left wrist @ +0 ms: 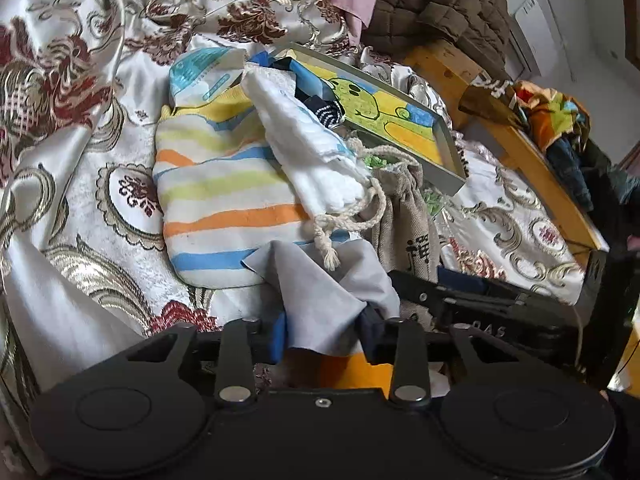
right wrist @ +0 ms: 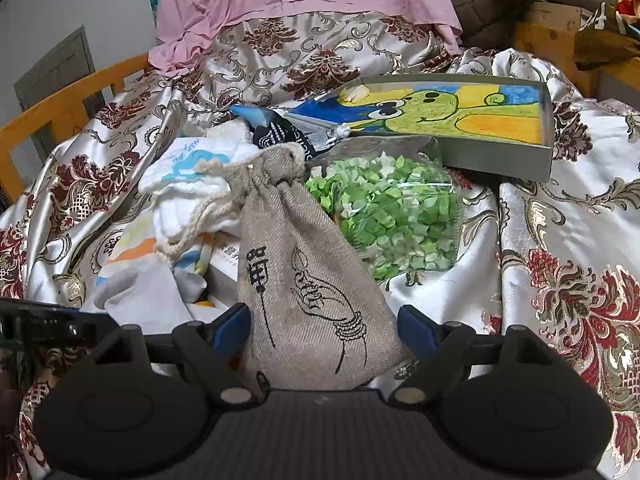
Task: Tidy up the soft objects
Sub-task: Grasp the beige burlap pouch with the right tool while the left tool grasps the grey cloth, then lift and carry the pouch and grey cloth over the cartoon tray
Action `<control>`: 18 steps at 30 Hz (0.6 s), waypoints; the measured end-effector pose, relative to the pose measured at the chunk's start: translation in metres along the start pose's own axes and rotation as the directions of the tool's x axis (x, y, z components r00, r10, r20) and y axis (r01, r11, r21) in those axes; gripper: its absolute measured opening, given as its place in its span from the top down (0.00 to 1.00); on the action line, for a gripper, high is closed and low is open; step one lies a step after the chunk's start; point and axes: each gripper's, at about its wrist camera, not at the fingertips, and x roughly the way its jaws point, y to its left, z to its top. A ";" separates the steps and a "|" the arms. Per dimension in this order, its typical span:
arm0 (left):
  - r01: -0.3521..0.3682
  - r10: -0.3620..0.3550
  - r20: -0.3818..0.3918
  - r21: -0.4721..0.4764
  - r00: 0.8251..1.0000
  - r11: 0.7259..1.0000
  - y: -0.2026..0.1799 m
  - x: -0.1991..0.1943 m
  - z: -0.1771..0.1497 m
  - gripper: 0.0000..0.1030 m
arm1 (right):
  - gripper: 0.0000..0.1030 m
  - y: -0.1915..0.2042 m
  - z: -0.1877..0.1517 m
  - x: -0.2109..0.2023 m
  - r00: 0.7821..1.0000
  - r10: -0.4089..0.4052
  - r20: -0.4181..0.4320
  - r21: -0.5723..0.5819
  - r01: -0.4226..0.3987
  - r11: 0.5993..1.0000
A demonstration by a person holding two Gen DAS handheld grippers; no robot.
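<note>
Seen only from the left wrist: a striped cloth (left wrist: 224, 200) with orange, blue and yellow bands, spread flat ahead of the left tongs (left wrist: 324, 334), with a white cloth (left wrist: 316, 152) draped over its far right part. Also a grey cloth (left wrist: 320, 300) bunched right between the blue pads (left wrist: 280, 336), both pads pressing into its folds. Left tongs clamped on that grey cloth. Just to the right, the black body of the right tongs (left wrist: 480, 312), close alongside.

Seen only from the right wrist: the printed face of a drawstring pouch (right wrist: 308, 280) of coarse beige weave, with an ink drawing of a hand, lying lengthwise between the right tongs (right wrist: 324, 330), its closed neck pointing away. Pads well apart on either side of the pouch, a sliver of gap at each; not gripping. Beyond the pouch and to its right, a clear bag of green bits (right wrist: 392, 216), barely glimpsed from the left. Further off, a shallow tray (right wrist: 520, 160) with a cartoon drawing inside, visible from both wrists.

Everything resting on a floral bedspread (right wrist: 560, 240).
</note>
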 end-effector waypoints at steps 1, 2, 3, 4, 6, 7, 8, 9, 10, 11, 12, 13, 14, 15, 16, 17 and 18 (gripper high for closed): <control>0.005 -0.005 0.003 -0.016 1.000 1.000 0.001 -0.001 0.000 0.70 | 0.20 0.000 0.000 0.001 1.000 0.001 -0.003 0.001 -0.001 1.000; 0.010 -0.010 0.006 -0.028 1.000 1.000 0.001 -0.001 0.000 0.72 | 0.21 0.000 -0.001 0.001 1.000 0.000 -0.006 0.002 0.000 1.000; 0.014 -0.014 0.011 -0.038 1.000 0.999 0.001 -0.002 0.000 0.75 | 0.22 0.000 -0.001 0.001 1.000 0.000 -0.005 0.002 0.001 1.000; 0.017 -0.016 0.018 -0.043 1.000 0.999 0.001 -0.003 0.001 0.77 | 0.23 -0.001 -0.001 0.000 1.000 0.000 -0.005 0.003 0.000 1.000; 0.020 -0.018 0.026 -0.042 0.999 0.999 -0.001 -0.004 0.001 0.85 | 0.26 -0.001 -0.001 -0.001 1.000 0.005 -0.006 0.012 -0.005 1.000; 0.022 -0.021 0.029 -0.041 0.999 0.999 -0.003 -0.005 0.001 0.85 | 0.28 -0.001 -0.001 -0.002 1.000 0.006 -0.006 0.014 -0.006 1.000; 0.024 -0.022 0.032 -0.040 0.999 0.999 -0.004 -0.005 0.001 0.87 | 0.30 -0.002 -0.002 -0.002 1.000 0.007 -0.007 0.015 -0.007 1.000; 0.023 -0.022 0.034 -0.038 0.999 0.999 -0.006 -0.006 0.000 0.87 | 0.31 -0.002 -0.002 -0.002 1.000 0.009 -0.010 0.016 -0.009 1.000; 0.020 -0.019 0.037 -0.037 0.999 0.999 -0.008 -0.007 0.000 0.87 | 0.32 -0.002 -0.002 -0.002 1.000 0.015 -0.014 0.020 -0.015 1.000; 0.018 -0.016 0.040 -0.038 0.999 0.999 -0.009 -0.008 0.000 0.88 | 0.34 -0.002 -0.002 -0.002 1.000 0.019 -0.016 0.026 -0.019 0.999; 0.016 -0.014 0.043 -0.040 0.999 0.999 -0.009 -0.008 0.000 0.88 | 0.37 -0.002 -0.002 -0.002 1.000 0.023 -0.017 0.030 -0.023 0.999; 0.012 -0.010 0.048 -0.042 0.999 0.999 -0.010 -0.009 0.000 0.88 | 0.39 -0.002 -0.002 -0.003 1.000 0.026 -0.017 0.032 -0.025 0.999; 0.010 -0.008 0.053 -0.042 0.999 0.999 -0.012 -0.011 -0.001 0.89 | 0.43 -0.001 -0.003 -0.003 0.999 0.029 -0.017 0.033 -0.028 0.999; 0.011 -0.009 0.058 -0.039 0.998 0.999 -0.013 -0.013 -0.001 0.90 | 0.46 -0.001 -0.003 -0.004 0.999 0.034 -0.016 0.034 -0.033 0.999; 0.010 -0.008 0.068 -0.034 0.998 0.999 -0.015 -0.015 -0.001 0.91 | 0.49 -0.001 -0.003 -0.004 0.999 0.040 -0.018 0.034 -0.039 0.999; 0.009 -0.006 0.079 -0.029 0.997 1.000 -0.018 -0.018 -0.001 0.91 | 0.56 0.000 -0.003 -0.005 0.999 0.047 -0.017 0.033 -0.046 0.998; 0.001 0.001 0.097 -0.023 0.995 1.000 -0.020 -0.021 -0.001 0.92 | 0.61 0.001 -0.004 -0.007 0.999 0.048 -0.015 0.029 -0.048 0.998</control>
